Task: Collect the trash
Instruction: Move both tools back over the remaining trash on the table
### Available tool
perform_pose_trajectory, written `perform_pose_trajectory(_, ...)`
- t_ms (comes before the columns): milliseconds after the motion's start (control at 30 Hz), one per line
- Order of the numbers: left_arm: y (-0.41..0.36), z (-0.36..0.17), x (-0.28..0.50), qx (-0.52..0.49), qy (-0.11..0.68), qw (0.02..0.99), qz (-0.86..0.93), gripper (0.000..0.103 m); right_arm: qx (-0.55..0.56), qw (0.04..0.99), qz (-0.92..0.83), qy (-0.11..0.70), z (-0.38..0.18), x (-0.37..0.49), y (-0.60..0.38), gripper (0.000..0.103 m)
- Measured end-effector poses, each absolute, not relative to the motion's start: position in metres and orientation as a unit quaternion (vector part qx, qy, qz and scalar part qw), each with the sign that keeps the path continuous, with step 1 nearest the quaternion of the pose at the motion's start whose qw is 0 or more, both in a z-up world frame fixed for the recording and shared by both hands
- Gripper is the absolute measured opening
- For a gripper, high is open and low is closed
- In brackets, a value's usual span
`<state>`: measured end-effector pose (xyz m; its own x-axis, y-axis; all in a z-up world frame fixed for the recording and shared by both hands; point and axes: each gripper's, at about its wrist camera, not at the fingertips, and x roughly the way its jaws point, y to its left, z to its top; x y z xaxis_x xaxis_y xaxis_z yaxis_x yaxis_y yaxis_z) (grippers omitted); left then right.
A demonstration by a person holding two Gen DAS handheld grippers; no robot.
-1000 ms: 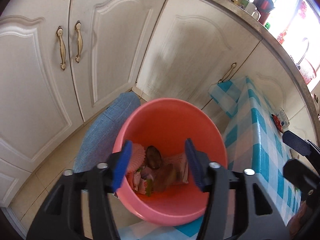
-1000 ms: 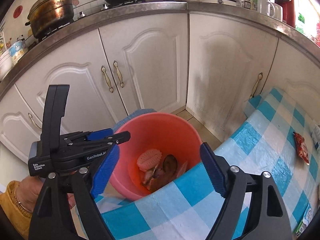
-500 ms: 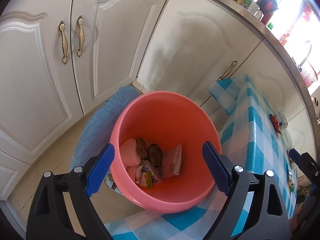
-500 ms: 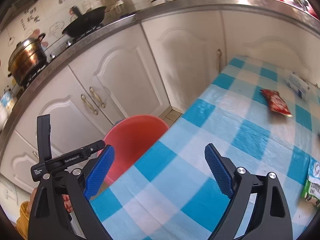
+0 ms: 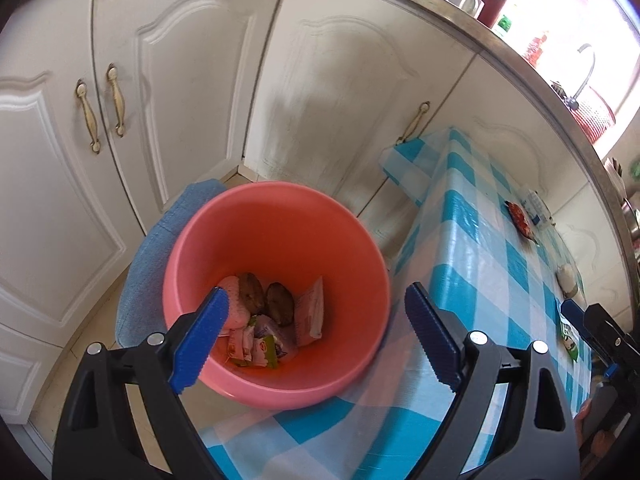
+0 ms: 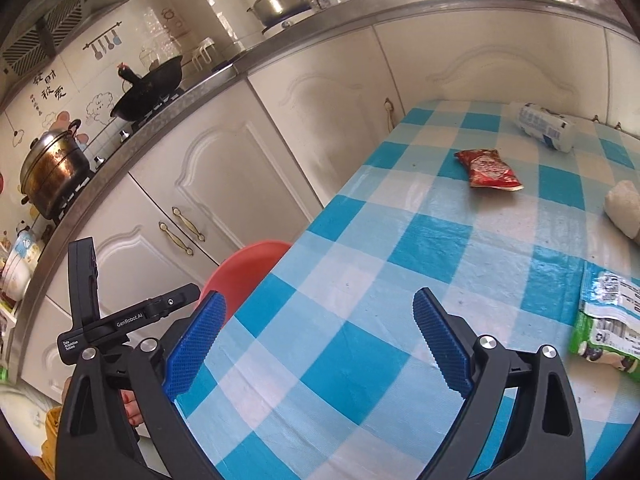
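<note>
A pink bucket (image 5: 280, 220) stands on the floor beside the blue-checked table (image 6: 360, 260). It holds wrappers, a pink paper cup and brown scraps (image 5: 272, 320). My left gripper (image 5: 316, 298) hovers above the bucket, open, with nothing between its fingers. My right gripper (image 6: 320, 302) is over the near end of the table, its jaws opening and nothing between them. Ahead of it on the cloth lie a red snack packet (image 6: 488, 168), a green packet (image 6: 604, 328), a white wrapped pack (image 6: 544, 126) and a white lump (image 6: 622, 206).
White cabinet doors (image 5: 180, 100) run behind the bucket. A blue mat (image 5: 160, 240) lies under it. The counter above carries a pot (image 6: 52, 172), a wok (image 6: 148, 92) and a kettle (image 6: 280, 0). A hand holds the left gripper at the lower left of the right wrist view.
My left gripper opened wide and drew back up from the bucket, leaving brown scraps inside. My right gripper swung from the bucket toward the table's packets and rolled.
</note>
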<state>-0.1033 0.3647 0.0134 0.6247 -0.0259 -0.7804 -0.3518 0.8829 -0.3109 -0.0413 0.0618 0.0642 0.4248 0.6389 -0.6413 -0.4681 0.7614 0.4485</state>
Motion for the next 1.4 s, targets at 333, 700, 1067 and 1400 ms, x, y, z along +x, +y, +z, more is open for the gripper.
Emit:
perform_pose_trajectory(333, 0.317, 0.035, -0.083, -0.191, 0.432, 0.879, 0.065, 0.09, 0.148, 0.851, 0.3, 0.405, 0.07, -0.029, 0.001, 0.094)
perform_pose_trajectory(700, 0.247, 0.052, -0.053, -0.138, 0.443, 0.886, 0.023, 0.09, 0.189, 0.865, 0.257, 0.387, 0.07, -0.014, -0.068, 0.094)
perform_pose_trajectory(1067, 0.184, 0.056, -0.026, -0.098, 0.454, 0.886, -0.013, 0.09, 0.202, 0.875, 0.221, 0.38, 0.064, -0.004, -0.117, 0.094)
perform_pose_trajectory(1400, 0.129, 0.079, 0.033, -0.099, 0.446, 0.888, -0.06, 0.09, 0.239, 0.874, 0.172, 0.387, 0.047, 0.022, -0.178, 0.094)
